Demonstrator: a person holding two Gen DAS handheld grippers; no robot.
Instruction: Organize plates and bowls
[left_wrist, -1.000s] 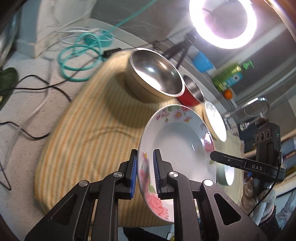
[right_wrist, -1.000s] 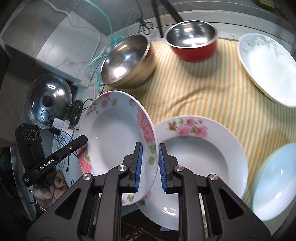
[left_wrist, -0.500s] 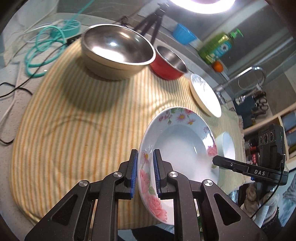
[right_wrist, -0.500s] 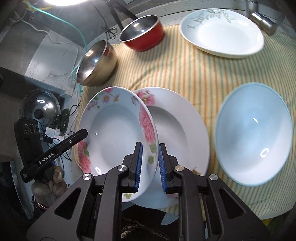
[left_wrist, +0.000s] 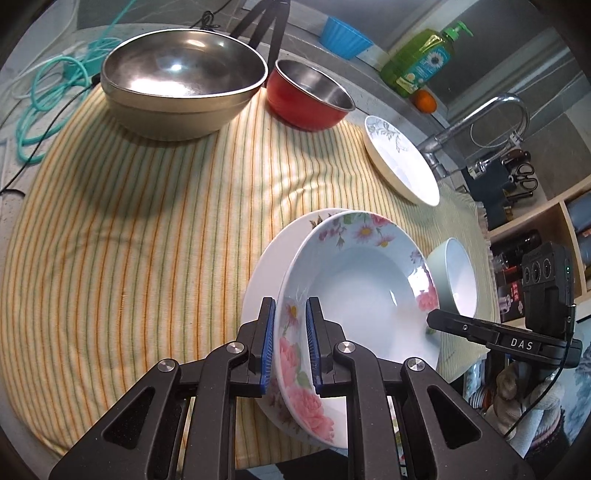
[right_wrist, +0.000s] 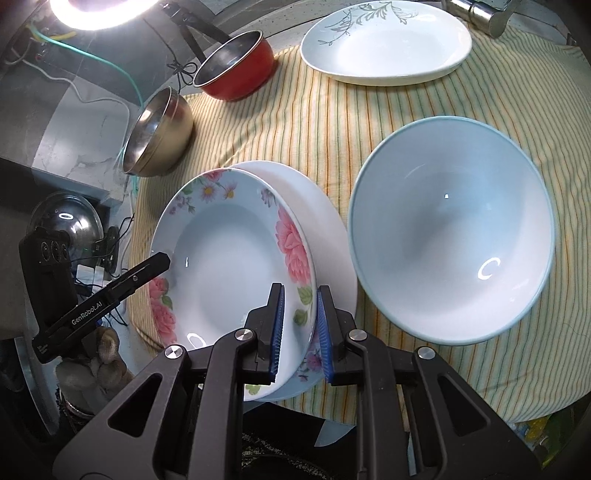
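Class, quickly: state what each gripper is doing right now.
Left gripper: shut on the floral plate rim.
Right gripper: shut on the same plate's opposite rim.

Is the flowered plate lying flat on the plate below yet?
No, tilted. The flowered plate hangs over the plate below, rim clamped by both grippers.

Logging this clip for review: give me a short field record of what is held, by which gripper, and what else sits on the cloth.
held item: floral plate, tilted
left gripper: shut on its rim
right gripper: shut on the opposite rim
beneath it: second floral plate on the striped cloth
bowls on cloth: steel bowl, red bowl, pale blue bowl
other plate: leaf-patterned plate
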